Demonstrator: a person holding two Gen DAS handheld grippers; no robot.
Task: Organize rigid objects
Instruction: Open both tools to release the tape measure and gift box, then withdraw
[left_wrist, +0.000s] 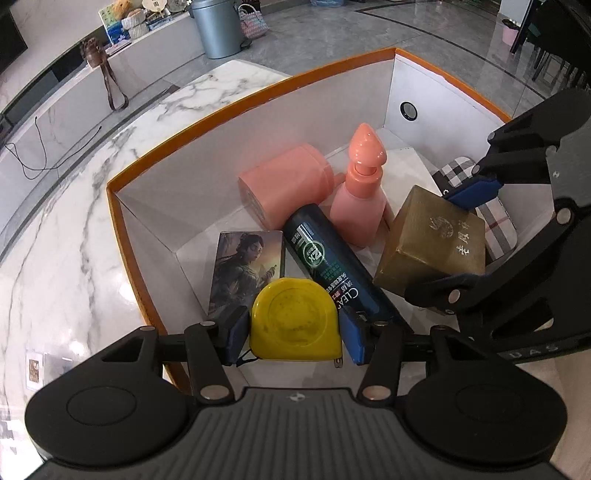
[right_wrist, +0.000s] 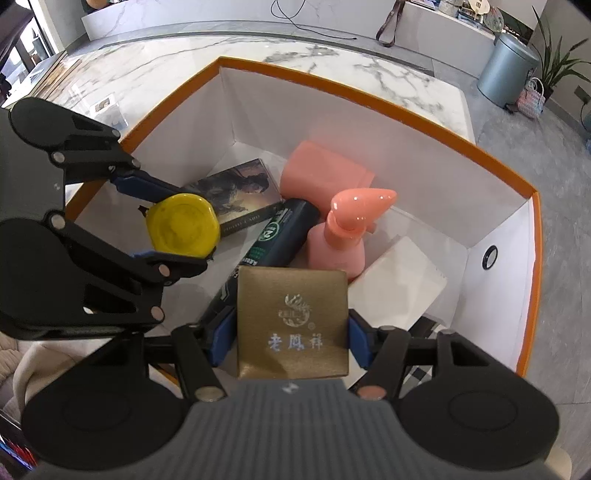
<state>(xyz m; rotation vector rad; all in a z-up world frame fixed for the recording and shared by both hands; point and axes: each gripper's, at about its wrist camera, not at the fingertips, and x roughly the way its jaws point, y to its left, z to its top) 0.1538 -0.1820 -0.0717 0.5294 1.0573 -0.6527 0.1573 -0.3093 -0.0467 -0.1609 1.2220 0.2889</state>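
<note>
Box: an orange-rimmed box (left_wrist: 236, 101) with white inner walls stands on a marble-topped table (left_wrist: 74, 206); both grippers reach down into it.
Left gripper: the left gripper (left_wrist: 293, 332) has its jaws about half apart, the blue pads pressed on either side of a yellow tape measure (left_wrist: 293, 319) — it is held above the other items at the box's left end.
Picture card box: a flat box with a painted figure (left_wrist: 245, 267) lies on the box floor, just beside the tape measure.
Dark bottle: a dark green bottle (left_wrist: 332, 258) lies tilted between the card box and the gold box.
Pink items: a pink cylinder (left_wrist: 284, 184) lies on its side at the back; a pink pump bottle (left_wrist: 360, 199) stands upright just to its right.
Right gripper: the right gripper (right_wrist: 286, 338) also stands about half apart, pads clamped on a gold box (right_wrist: 291, 321) with printed characters — held inside the box, in front of the pump bottle.
Far right: a white block (right_wrist: 399, 280) and a checked case (left_wrist: 491, 221) lie on the floor.
</note>
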